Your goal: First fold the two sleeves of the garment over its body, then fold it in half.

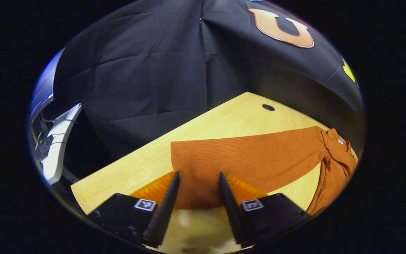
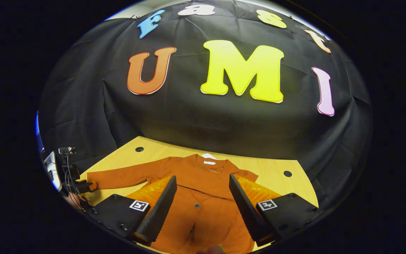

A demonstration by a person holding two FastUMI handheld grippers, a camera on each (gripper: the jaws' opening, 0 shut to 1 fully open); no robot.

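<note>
An orange button-front garment (image 2: 203, 173) lies flat on the wooden table, collar toward the wall. One sleeve (image 1: 245, 155) stretches straight out from the body across the table. Its cuff end lies between the fingers of my left gripper (image 1: 198, 173), which is open and low over it. In the right gripper view this same sleeve (image 2: 125, 178) runs left to where the left gripper (image 2: 83, 186) sits, held by a hand. My right gripper (image 2: 202, 176) hangs open above the garment's front, with a button (image 2: 196, 205) between its fingers. On the other side the garment ends at the shoulder (image 2: 247, 174).
The wooden table (image 1: 224, 120) has round cable holes (image 1: 268, 107) near its back edge, also seen in the right gripper view (image 2: 287, 173). A white stand with cables (image 1: 58, 141) and a screen stand beyond the table's left edge. Bare wood lies behind the sleeve.
</note>
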